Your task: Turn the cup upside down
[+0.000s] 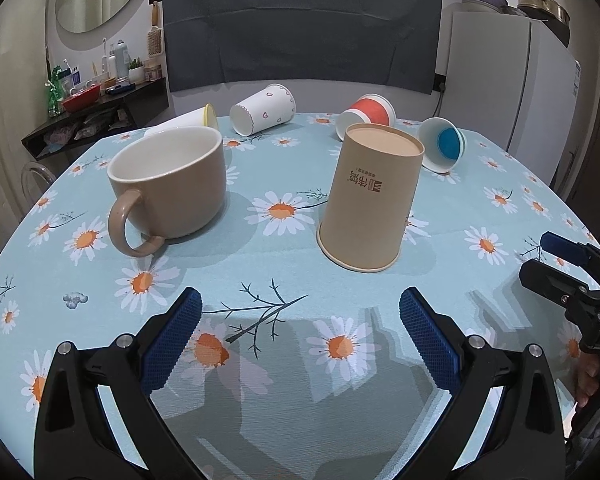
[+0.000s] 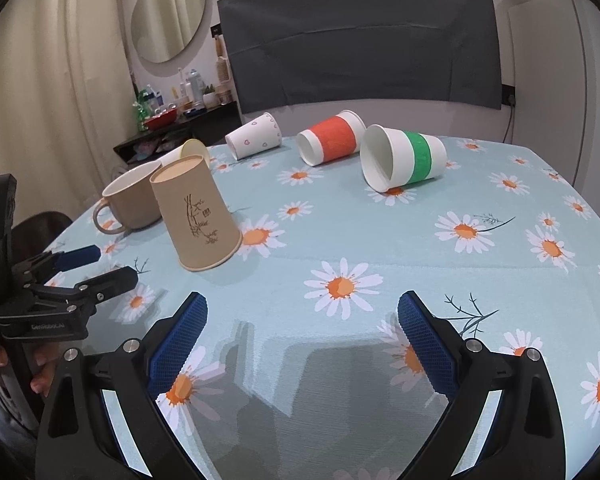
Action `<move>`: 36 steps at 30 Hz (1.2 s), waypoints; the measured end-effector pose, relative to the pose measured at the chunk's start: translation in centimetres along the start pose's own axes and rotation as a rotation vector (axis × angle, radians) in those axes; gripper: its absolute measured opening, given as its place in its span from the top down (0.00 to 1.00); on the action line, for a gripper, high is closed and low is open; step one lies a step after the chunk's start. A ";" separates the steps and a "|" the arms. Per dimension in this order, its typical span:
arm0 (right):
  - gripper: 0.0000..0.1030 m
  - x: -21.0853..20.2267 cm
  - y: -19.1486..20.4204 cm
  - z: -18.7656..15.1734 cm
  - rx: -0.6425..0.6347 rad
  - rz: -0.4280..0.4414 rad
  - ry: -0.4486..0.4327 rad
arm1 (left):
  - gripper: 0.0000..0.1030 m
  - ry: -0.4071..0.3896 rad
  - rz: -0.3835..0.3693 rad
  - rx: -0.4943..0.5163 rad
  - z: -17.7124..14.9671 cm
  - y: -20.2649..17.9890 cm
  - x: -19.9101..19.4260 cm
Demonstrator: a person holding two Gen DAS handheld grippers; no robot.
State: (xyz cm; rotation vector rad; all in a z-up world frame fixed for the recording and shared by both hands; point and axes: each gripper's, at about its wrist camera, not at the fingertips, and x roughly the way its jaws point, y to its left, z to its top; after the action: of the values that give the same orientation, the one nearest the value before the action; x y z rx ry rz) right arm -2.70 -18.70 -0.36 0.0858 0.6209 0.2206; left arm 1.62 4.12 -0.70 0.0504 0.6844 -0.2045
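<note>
Two tongs, both spread wide and holding nothing: left tongs and right tongs hover low over the near edge of the counter, which wears a light blue daisy-print cloth. Brown kraft paper cup stands upside down, rim on the cloth, flat base up, near the counter's middle, ahead of the left tongs and apart from them. Just to its left, not touching, sits a beige ceramic mug, upright, handle toward the near edge. Along the far edge lie paper cups on their sides: a yellow-rimmed white cup, a white cup with small hearts, a red-banded white cup, and a white cup with a green band, its mouth toward the near-left.
</note>
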 end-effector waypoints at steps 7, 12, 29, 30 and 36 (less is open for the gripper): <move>0.10 0.0 0.0 0.0 0.000 0.001 0.000 | 0.06 -0.008 0.007 0.028 -0.1 -0.4 -0.1; 0.10 -0.1 0.0 0.0 0.000 0.001 -0.001 | 0.06 -0.004 0.006 0.033 -0.1 -0.5 -0.1; 0.10 -0.3 0.1 0.0 -0.003 0.004 -0.008 | 0.06 0.004 0.003 0.016 -0.1 -0.2 0.1; 0.10 -0.3 0.1 0.0 -0.002 0.005 -0.010 | 0.06 0.005 0.002 0.017 -0.1 -0.2 0.2; 0.10 -0.4 0.0 0.0 0.003 0.007 -0.015 | 0.06 0.009 0.000 0.018 -0.1 -0.2 0.2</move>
State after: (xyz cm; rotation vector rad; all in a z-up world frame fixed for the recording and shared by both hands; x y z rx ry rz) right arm -3.01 -18.75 -0.13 0.0928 0.6062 0.2257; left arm 1.69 3.94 -0.90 0.0691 0.6916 -0.2105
